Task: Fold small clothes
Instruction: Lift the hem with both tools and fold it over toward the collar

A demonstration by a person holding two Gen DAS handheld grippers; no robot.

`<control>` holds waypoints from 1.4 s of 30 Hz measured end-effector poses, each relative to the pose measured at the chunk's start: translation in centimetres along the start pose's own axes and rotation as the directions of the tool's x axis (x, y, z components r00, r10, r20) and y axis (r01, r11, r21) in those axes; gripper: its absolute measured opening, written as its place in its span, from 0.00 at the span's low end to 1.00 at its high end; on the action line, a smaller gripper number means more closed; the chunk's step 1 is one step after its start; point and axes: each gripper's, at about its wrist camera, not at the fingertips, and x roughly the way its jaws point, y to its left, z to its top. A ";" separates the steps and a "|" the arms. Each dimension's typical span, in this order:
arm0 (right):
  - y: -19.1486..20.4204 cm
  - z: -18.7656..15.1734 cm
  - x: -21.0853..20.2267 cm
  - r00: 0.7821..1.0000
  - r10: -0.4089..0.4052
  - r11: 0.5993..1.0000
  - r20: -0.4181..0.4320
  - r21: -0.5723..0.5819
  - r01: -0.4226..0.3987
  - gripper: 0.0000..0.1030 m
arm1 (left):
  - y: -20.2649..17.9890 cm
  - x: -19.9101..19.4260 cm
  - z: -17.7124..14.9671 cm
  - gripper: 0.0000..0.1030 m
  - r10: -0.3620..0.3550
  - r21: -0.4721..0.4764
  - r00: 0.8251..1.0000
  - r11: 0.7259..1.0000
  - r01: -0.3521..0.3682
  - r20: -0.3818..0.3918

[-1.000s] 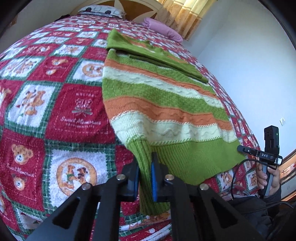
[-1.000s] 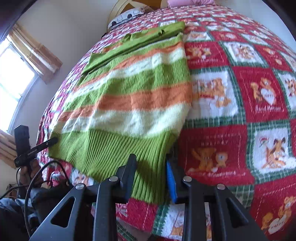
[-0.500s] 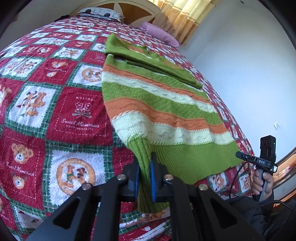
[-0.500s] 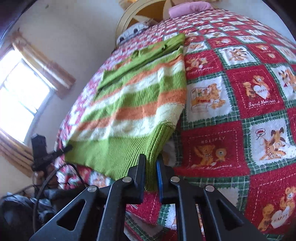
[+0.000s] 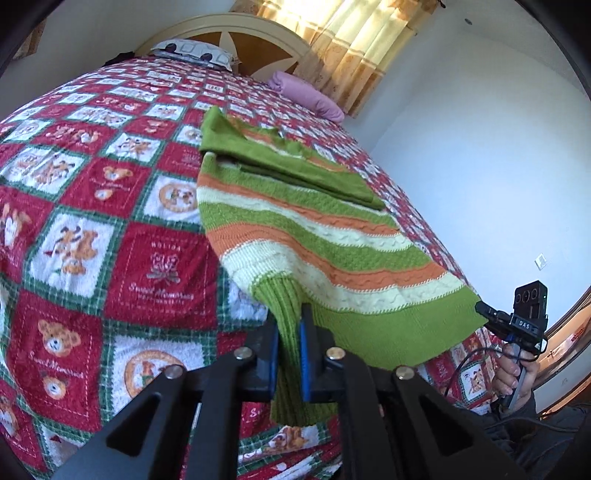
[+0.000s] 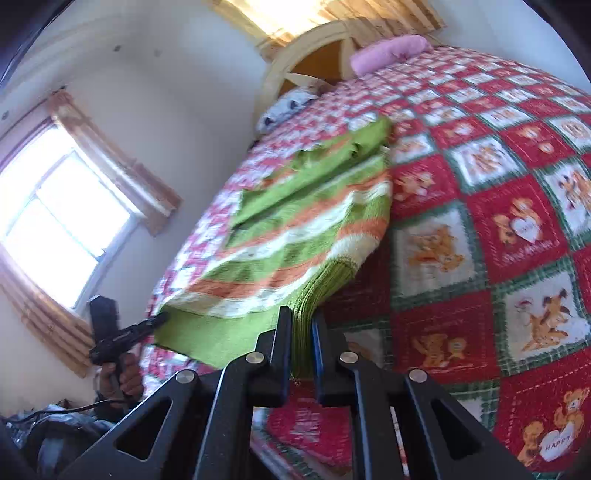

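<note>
The quilted bed (image 5: 110, 258) carried the striped sweater (image 5: 314, 236), sleeves folded across its top. Soft, limp knit, judged light; ribbed hem corners suited gripping. Left gripper (image 5: 288, 354) and right gripper (image 6: 301, 343) each clamped one hem corner.

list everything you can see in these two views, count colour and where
sweater: 1, green, orange and cream stripes, flat on the bed, sleeves folded across the top, hem corners lifted
quilt: 1, red, green and white teddy-bear squares, covering the bed
pillow: 1, pink, at the head of the bed
patterned pillow: 1, white with dark marks, by the headboard
headboard: 1, cream and brown
curtain: 1, yellowish, behind the bed
window: 1, bright
left gripper: black, shut on one hem corner
right gripper: black, shut on the other hem corner
</note>
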 end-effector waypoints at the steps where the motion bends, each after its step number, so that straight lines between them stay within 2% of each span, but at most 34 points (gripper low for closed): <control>1: -0.5 0.0 0.5 1.000 -0.024 1.000 -0.017 0.020 0.024 0.09 | 0.1 0.1 0.1 0.10 0.005 0.003 1.000 1.000 -0.005 0.001; 4: -1.7 -0.2 1.1 0.999 -0.012 0.998 -0.043 0.066 0.015 0.09 | 0.8 1.0 0.1 0.10 0.022 -0.008 0.999 1.000 -0.022 -0.023; 6: -0.9 0.1 0.7 1.000 0.001 0.999 -0.026 0.046 0.000 0.09 | 0.9 1.3 -0.1 0.09 0.013 -0.016 0.999 1.000 -0.014 -0.035; 10: 1.0 1.5 -0.6 1.000 0.018 1.000 0.025 -0.008 -0.018 0.09 | 0.2 0.5 0.6 0.09 0.011 0.018 1.000 1.000 -0.011 -0.003; 14: 2.0 3.0 -0.9 0.998 0.003 1.000 0.056 -0.029 -0.001 0.09 | -0.2 0.0 2.5 0.09 0.014 0.042 0.999 0.999 -0.016 0.039; 18: 2.9 4.8 -0.5 0.991 -0.088 0.993 0.104 -0.065 0.095 0.09 | -0.3 0.5 4.1 0.09 0.023 0.048 0.998 0.999 -0.025 0.058; 29: 5.6 10.7 0.9 0.985 -0.063 0.989 0.158 -0.124 0.083 0.09 | -1.0 1.8 9.7 0.09 0.018 0.057 0.994 0.998 -0.024 0.106; 42: 4.9 18.1 4.8 0.979 -0.118 0.980 0.167 -0.142 0.142 0.09 | -0.4 4.0 15.7 0.09 0.026 0.057 0.989 0.998 -0.034 0.144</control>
